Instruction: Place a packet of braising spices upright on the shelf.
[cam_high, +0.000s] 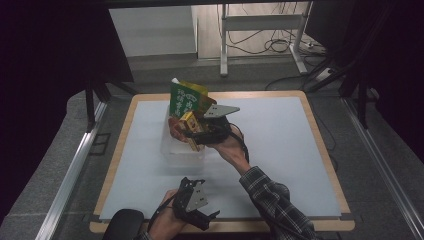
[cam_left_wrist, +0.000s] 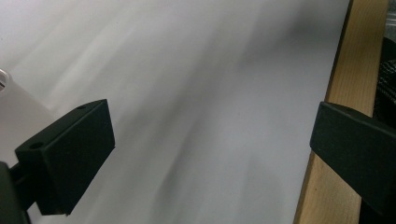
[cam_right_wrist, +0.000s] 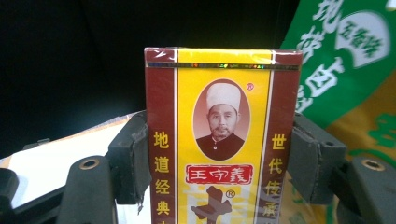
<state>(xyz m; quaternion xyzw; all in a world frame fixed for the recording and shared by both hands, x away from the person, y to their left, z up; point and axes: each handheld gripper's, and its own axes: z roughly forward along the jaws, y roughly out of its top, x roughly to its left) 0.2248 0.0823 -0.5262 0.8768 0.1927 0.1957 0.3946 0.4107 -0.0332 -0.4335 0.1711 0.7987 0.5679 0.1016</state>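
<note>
Yellow-and-maroon seasoning box (cam_right_wrist: 222, 140), clamped by the right gripper (cam_high: 202, 134), could snag the green packet (cam_high: 186, 100) at one o'clock; left gripper (cam_left_wrist: 210, 154) gapes empty.

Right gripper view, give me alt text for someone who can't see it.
The right gripper clamps a yellow and maroon box printed with a portrait and Chinese characters, upright between its black jaws. A green and yellow packet stands behind it at right.

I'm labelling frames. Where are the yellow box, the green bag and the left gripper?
yellow box (cam_right_wrist: 223, 135), right gripper view, front face.
green bag (cam_high: 184, 101), high view, printed front.
left gripper (cam_left_wrist: 210, 144), left gripper view, between its fingertips.
</note>
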